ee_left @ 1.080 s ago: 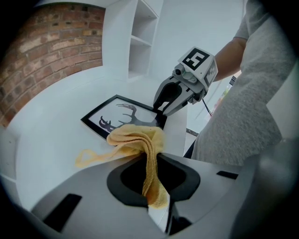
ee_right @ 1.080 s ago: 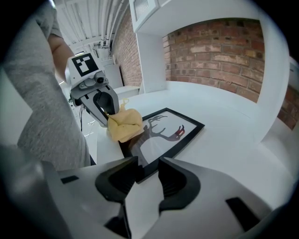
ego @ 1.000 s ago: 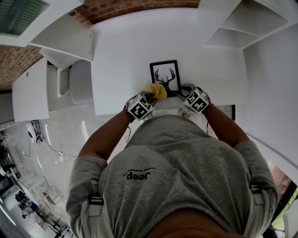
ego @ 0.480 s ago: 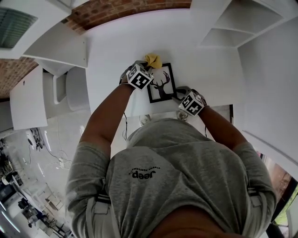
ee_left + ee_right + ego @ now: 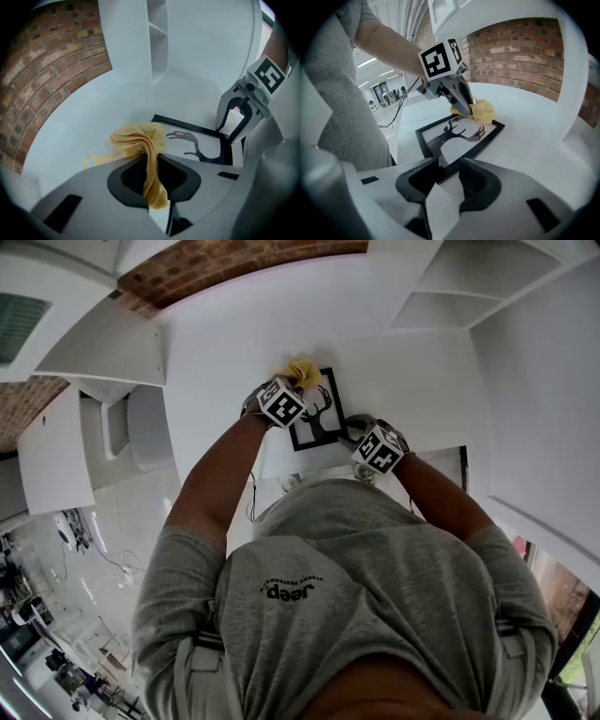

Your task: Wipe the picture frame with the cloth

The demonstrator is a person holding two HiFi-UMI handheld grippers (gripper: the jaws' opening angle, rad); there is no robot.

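A black picture frame (image 5: 317, 418) with a deer silhouette lies flat on the white table (image 5: 225, 343). My left gripper (image 5: 292, 388) is shut on a yellow cloth (image 5: 301, 370), which presses on the frame's far left corner. In the left gripper view the cloth (image 5: 140, 138) bunches out past the jaws of the left gripper (image 5: 152, 161) beside the frame (image 5: 197, 138). My right gripper (image 5: 447, 165) is shut on the near corner of the frame (image 5: 461, 138). From there the cloth (image 5: 483, 111) shows under the left gripper (image 5: 461, 105).
White open shelves (image 5: 469, 282) stand at the back right and a brick wall (image 5: 216, 263) runs behind the table. A white cabinet (image 5: 89, 343) sits to the left. The table's front edge is close to the person's body.
My left gripper has carried the cloth from the frame's near left edge up to its far left corner. The right gripper has kept its hold on the near corner.
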